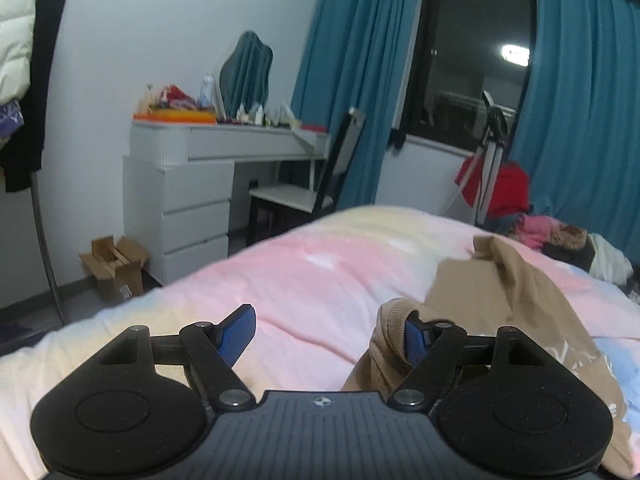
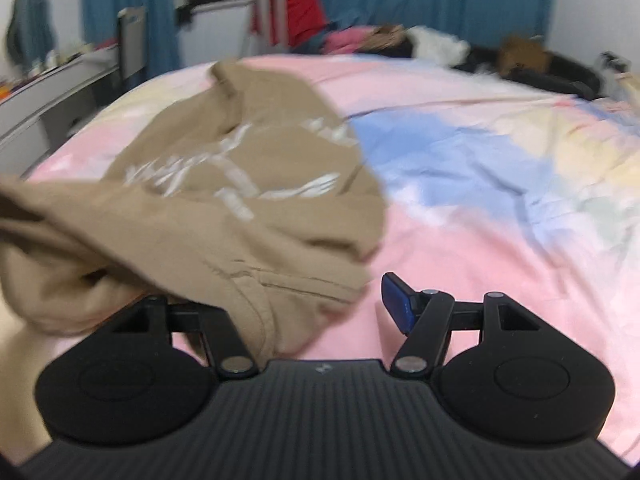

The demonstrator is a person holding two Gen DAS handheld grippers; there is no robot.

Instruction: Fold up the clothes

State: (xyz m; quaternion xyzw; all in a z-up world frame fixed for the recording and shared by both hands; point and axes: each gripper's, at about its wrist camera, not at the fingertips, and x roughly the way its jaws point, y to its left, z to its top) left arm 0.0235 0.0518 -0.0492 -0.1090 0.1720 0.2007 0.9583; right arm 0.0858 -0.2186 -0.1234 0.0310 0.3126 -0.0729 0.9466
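A tan sweatshirt (image 2: 224, 184) with a white print lies crumpled on the pastel bedspread (image 2: 460, 208). In the left wrist view it (image 1: 516, 300) lies to the right, and its ribbed edge drapes over the right finger. My left gripper (image 1: 328, 332) is open, with the jaws wide apart. My right gripper (image 2: 320, 304) is open too. The sweatshirt's hem lies over its left finger and hides it. The right fingertip (image 2: 396, 304) shows free above the bed.
A white dresser and desk (image 1: 180, 200) with a chair (image 1: 304, 196) stand beyond the bed's far edge, by blue curtains (image 1: 352, 80). A pile of clothes (image 2: 400, 40) lies at the far side of the bed. A cardboard box (image 1: 116, 264) sits on the floor.
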